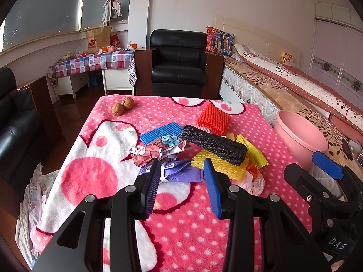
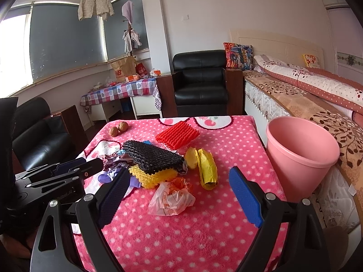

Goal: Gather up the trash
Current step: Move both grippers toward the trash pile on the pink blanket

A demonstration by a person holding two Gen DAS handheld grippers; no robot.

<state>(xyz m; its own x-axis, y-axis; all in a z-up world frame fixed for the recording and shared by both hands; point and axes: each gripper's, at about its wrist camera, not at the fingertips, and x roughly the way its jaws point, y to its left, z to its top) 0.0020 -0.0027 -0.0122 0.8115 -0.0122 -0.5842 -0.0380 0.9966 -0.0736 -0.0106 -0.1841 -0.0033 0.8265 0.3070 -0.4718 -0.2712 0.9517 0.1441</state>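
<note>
Left claw (image 1: 181, 172) hanging spread, straddling purple wrapper (image 1: 181, 173) at twelve o'clock; right claw (image 2: 179, 185) gaping, empty. Wrapper looking light, crinkly; pinching bunched middle.

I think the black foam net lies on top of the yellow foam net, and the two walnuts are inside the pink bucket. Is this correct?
Not quite. The black foam net does lie on the yellow foam net, but the two walnuts are not in the pink bucket. They sit on the pink dotted blanket at the far left corner, as the right wrist view shows.
</note>
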